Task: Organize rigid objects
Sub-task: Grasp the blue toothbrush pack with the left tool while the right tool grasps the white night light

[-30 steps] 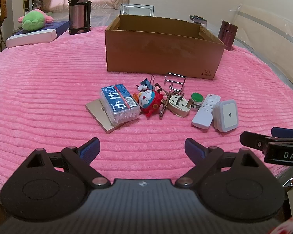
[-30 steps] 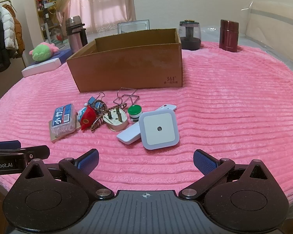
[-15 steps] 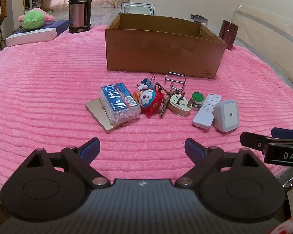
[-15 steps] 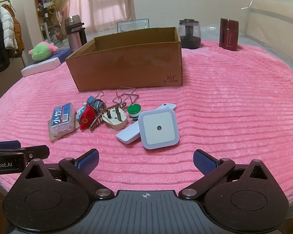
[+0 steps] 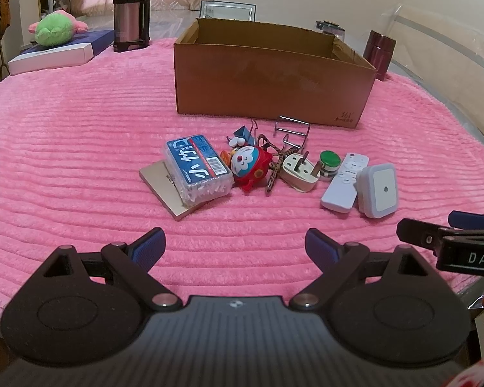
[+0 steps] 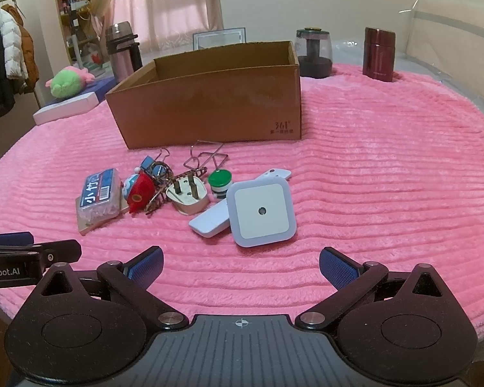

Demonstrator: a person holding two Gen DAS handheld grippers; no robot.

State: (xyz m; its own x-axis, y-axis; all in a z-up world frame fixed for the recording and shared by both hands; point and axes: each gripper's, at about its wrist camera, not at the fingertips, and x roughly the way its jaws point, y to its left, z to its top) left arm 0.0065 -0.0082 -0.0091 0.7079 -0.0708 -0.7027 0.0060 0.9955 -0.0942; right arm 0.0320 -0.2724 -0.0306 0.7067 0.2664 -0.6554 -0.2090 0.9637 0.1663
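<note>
So far nothing is being shown as sorted. A bench point(image 6: 387, 167) draped in pink ribbed plush is being seen, with a cardboard box point(image 6: 209, 109) standing open at its far middle; what can be seen of the inside looks bare, though the floor of it is hidden by the near wall. By that judgement the whole task is being left to do.

Nearer than the box, a cluster of small things is lying in a row across the plush, well apart from both tools. From larger to smaller: a blue packet point(image 5: 196, 166) is resting on a flat tan card point(image 5: 164, 185), its long axis running from near right to far left in the left view. A white remote point(image 5: 345, 182) is lying with its long axis pointing away toward the box, its near end just beside a square white night light point(image 6: 261, 209), which is leaning on it face up. A red toy point(image 5: 250, 166) is touching a cream plug point(image 6: 187, 196), whose prongs are pointing up and away. A green-capped jar point(image 6: 220, 182) is standing upright between plug and remote. Wire clips point(image 6: 206, 158) and a blue binder clip point(image 5: 243, 133) are lying closest to the box.

The left tool point(image 5: 235, 245) is being held spread wide and empty over the near plush. The right tool point(image 6: 240, 262) is likewise being held spread and empty, short of the night light.
</note>
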